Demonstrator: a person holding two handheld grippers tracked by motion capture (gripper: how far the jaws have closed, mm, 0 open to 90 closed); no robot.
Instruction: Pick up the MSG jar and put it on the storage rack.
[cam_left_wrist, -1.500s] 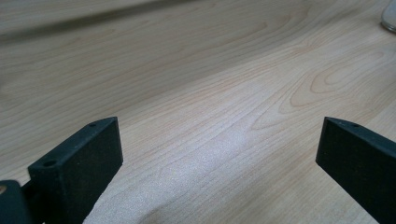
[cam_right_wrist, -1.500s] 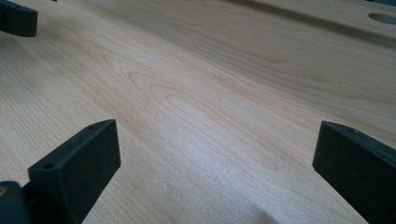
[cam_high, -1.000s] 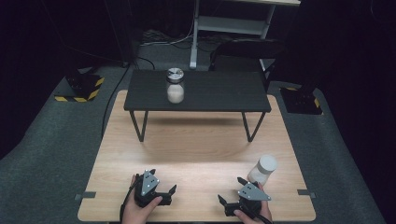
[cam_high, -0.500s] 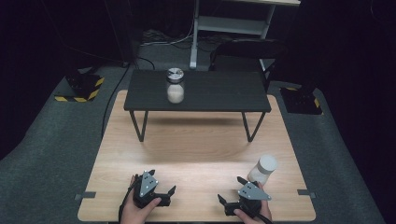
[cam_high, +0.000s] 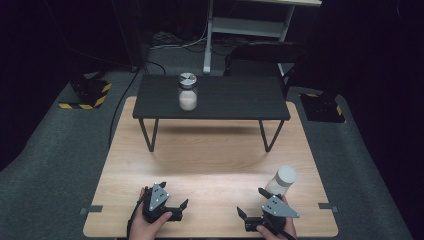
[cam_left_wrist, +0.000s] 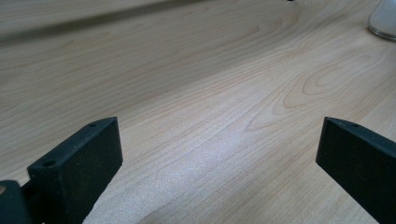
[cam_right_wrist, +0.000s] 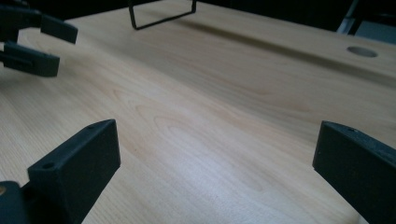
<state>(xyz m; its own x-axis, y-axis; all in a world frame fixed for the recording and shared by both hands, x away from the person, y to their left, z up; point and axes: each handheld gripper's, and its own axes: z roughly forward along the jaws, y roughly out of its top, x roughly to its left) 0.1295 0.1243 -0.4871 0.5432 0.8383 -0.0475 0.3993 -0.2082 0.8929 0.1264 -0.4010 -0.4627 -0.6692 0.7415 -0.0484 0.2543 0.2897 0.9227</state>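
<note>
White-capped jar (cam_high: 281, 181) partly hidden behind right claw (cam_high: 252, 205).

In the left gripper view, the white jar (cam_left_wrist: 384, 18) near the tabletop's right edge is cut off by the picture's top right corner, leaving its base alone, and that is blurred. In the high view, the bottom edge cuts off both forearms. The contents of the jar (cam_high: 187, 92) on the black stand (cam_high: 240, 100) are too small to identify.
</note>
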